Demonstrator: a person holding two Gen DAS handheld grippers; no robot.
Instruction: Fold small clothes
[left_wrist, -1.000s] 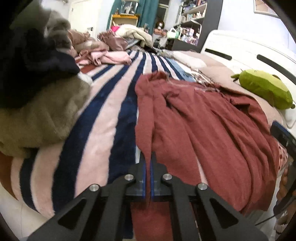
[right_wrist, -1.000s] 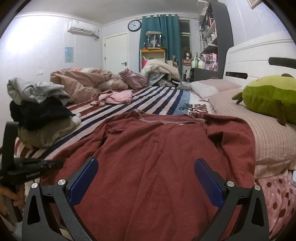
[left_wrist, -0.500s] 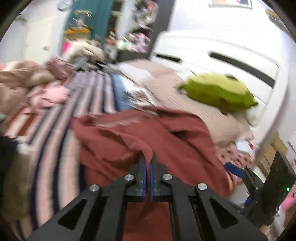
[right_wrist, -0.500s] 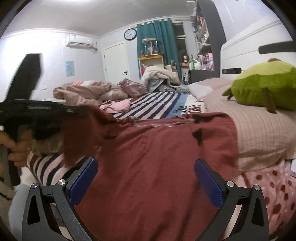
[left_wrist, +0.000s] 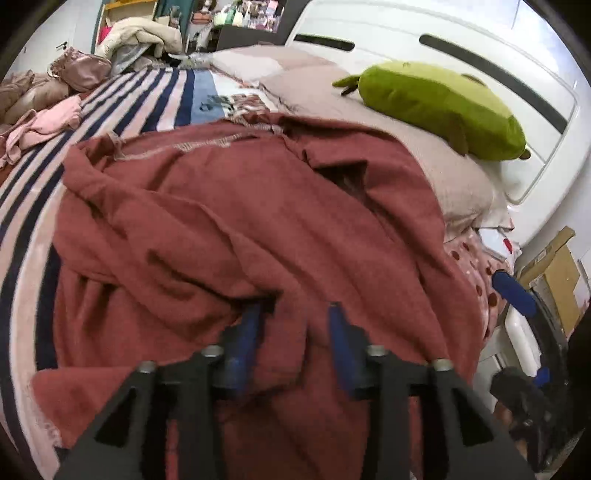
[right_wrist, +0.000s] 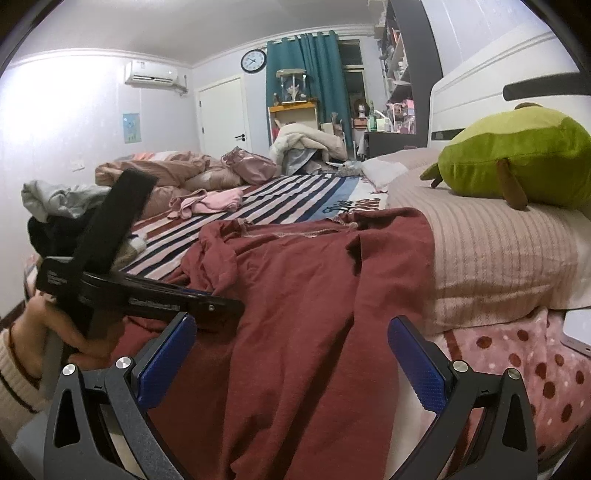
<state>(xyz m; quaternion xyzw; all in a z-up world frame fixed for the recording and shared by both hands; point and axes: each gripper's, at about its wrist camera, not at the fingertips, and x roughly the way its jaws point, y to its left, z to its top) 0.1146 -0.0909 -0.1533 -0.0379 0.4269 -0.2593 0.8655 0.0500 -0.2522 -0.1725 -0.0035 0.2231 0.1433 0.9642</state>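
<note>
A dark red garment (left_wrist: 258, 221) lies spread on the striped bed, its left side folded over onto the middle; it also shows in the right wrist view (right_wrist: 295, 295). My left gripper (left_wrist: 295, 314) is open just above the folded edge, with cloth between the blue pads but not pinched. In the right wrist view the left gripper (right_wrist: 221, 306) reaches in from the left over the garment. My right gripper (right_wrist: 291, 332) is wide open and empty, low over the garment's near edge.
A green plush toy (left_wrist: 443, 107) lies on pink pillows (right_wrist: 480, 251) by the white headboard (left_wrist: 480, 55). A pile of clothes (right_wrist: 55, 206) sits at the left, a pink garment (right_wrist: 210, 201) farther back. Cardboard boxes (left_wrist: 554, 273) stand beside the bed.
My left gripper carried the garment's left edge rightward over the middle, then opened and let it go. The right gripper stayed open and sank slightly.
</note>
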